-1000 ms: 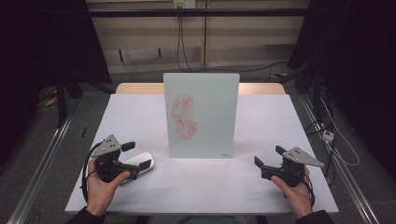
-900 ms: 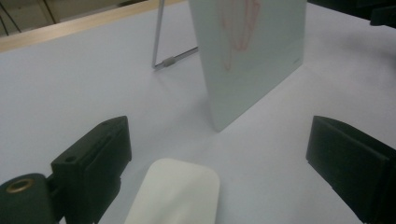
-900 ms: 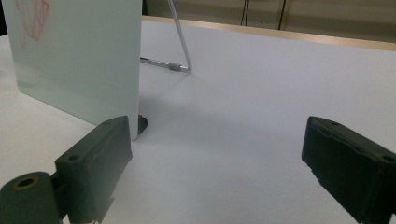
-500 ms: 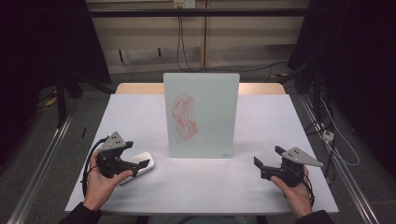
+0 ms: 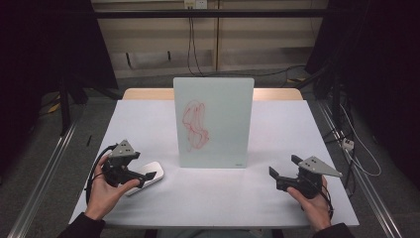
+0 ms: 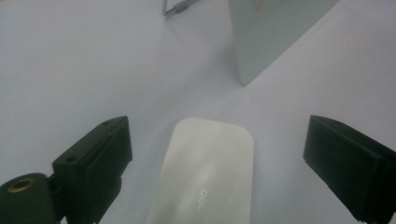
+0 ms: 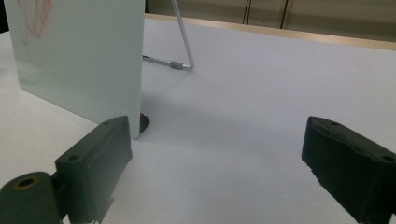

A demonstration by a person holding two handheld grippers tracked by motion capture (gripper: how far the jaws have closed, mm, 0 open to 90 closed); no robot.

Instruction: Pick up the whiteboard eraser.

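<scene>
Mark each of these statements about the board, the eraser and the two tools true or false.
1. The whiteboard stands upright with red scribbles on it. True.
2. The left tool is clamped shut on the white eraser. False: its jaws are open, either side of the eraser.
3. The right tool holds a marker. False: its jaws are open and hold nothing.
4. The eraser lies flat on the table. True.
</scene>
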